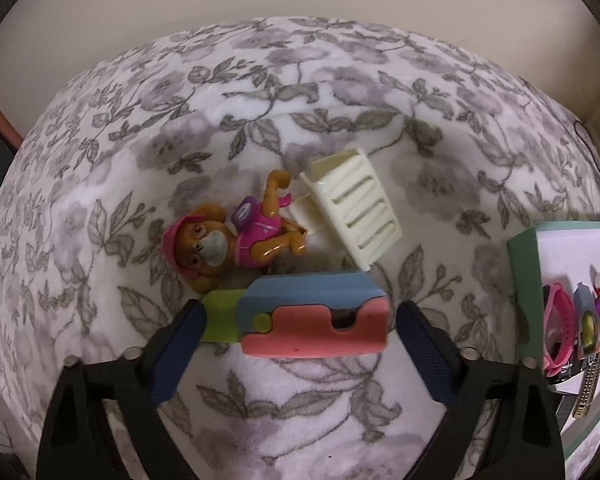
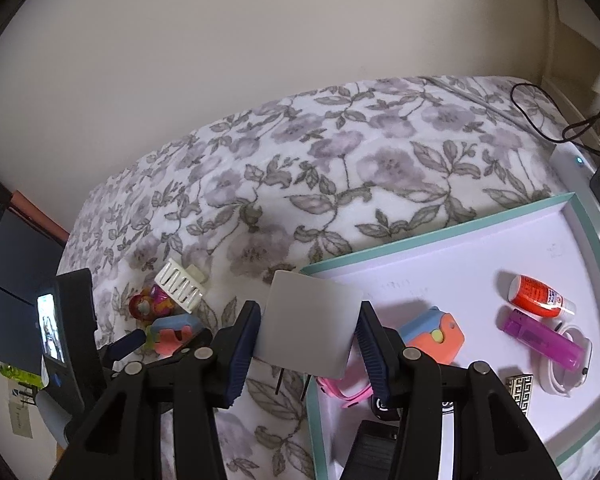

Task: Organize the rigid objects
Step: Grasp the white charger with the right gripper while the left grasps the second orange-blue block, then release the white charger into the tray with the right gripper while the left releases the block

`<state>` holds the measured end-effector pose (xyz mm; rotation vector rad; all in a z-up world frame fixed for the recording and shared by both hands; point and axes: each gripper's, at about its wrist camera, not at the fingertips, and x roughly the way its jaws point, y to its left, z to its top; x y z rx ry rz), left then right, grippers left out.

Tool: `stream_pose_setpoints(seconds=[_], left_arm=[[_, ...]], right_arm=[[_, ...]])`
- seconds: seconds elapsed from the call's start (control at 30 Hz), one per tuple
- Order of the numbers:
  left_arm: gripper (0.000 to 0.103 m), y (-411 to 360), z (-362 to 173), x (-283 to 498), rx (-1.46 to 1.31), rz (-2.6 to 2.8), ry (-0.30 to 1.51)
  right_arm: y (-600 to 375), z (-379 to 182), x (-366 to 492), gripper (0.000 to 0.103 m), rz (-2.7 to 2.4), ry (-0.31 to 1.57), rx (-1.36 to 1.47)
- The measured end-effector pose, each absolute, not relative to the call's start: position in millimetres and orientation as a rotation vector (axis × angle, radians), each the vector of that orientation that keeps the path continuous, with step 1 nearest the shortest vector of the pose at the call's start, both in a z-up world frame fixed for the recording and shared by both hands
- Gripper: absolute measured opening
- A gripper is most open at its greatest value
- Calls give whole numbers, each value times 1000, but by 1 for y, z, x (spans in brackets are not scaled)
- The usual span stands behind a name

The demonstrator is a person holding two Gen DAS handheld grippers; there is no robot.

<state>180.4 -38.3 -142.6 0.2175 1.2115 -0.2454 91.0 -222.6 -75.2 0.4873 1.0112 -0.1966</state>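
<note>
Left gripper (image 1: 296, 344) fingers apart astride foam toy (image 1: 316, 312), unclamped; could nudge it. Right gripper (image 2: 308, 332) clamped on white charger (image 2: 310, 324) over tray's (image 2: 420, 232) left edge; could slip.

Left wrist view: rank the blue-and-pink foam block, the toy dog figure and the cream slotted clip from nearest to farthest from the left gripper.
1. Blue-and-pink foam block: between the open fingers of the left gripper, untouched.
2. Toy dog figure: just beyond the block, toward the left.
3. Cream slotted clip: beyond the block, toward the right, reaching farthest back.
</note>
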Motion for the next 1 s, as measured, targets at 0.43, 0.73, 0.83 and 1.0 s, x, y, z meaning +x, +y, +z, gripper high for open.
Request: stream_pose_setpoints(seconds=[0.43, 0.73, 0.83, 1.0], left_arm=[[73, -38, -133, 179, 190, -272, 1223], [73, -32, -120, 179, 126, -292, 1235], [73, -31, -109, 178, 102, -306, 1214], [73, -33, -89, 175, 58, -339, 1181]], right_arm=[[-225, -77, 91, 52, -201, 1022, 500], [-227, -74, 88, 52, -203, 1012, 513], [-229, -70, 86, 52, -205, 1003, 520], [-233, -61, 81, 52, -215, 988, 521]])
